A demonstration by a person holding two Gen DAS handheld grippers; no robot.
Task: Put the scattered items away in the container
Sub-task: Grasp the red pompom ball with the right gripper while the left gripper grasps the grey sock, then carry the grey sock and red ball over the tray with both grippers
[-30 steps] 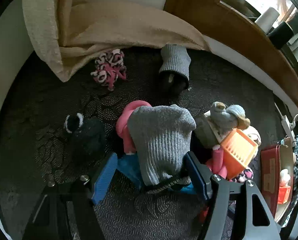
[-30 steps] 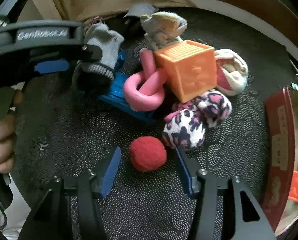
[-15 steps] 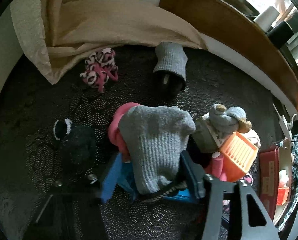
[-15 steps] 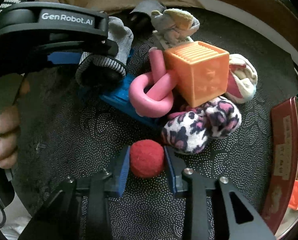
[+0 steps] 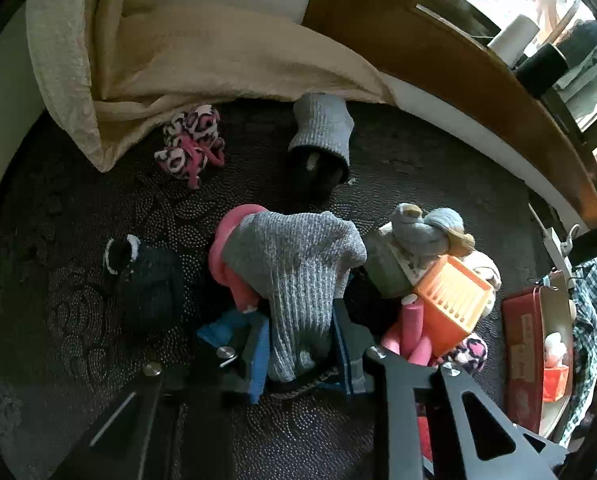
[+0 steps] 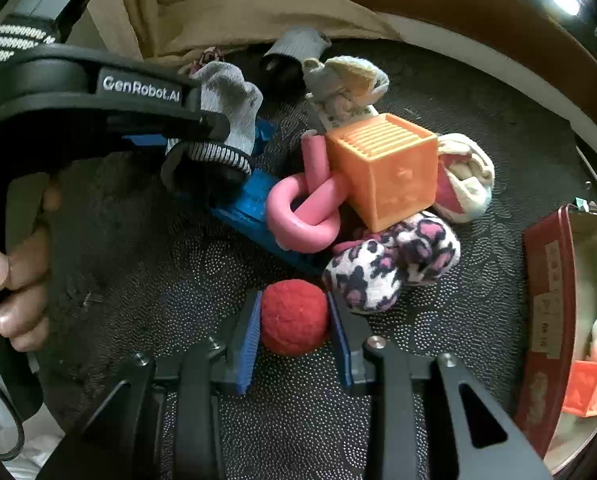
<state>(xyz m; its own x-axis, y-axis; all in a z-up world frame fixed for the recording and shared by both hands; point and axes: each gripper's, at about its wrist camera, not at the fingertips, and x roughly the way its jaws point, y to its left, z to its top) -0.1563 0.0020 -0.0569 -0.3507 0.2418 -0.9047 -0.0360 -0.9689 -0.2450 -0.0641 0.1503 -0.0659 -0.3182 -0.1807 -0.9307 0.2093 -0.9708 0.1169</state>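
Clamping one red ball (image 6: 293, 322) between its blue pads, the right gripper (image 6: 294, 344) sits at 6 o'clock of one orange cube (image 6: 386, 168) and one pink knot (image 6: 304, 216). The left gripper (image 5: 302, 354), marked "GenRobot.AI", pinches one grey sock (image 5: 298, 276). A red container (image 6: 550, 312) lies at 3 o'clock.

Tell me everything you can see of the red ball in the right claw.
The red ball is round and fuzzy, felt or wool by its look, plain deep red with no markings. It sits low on the dark dotted mat, pinched between the blue pads of the right claw, one pad against each side. The leopard-print plush lies just beside it to the upper right; whether they touch is unclear.
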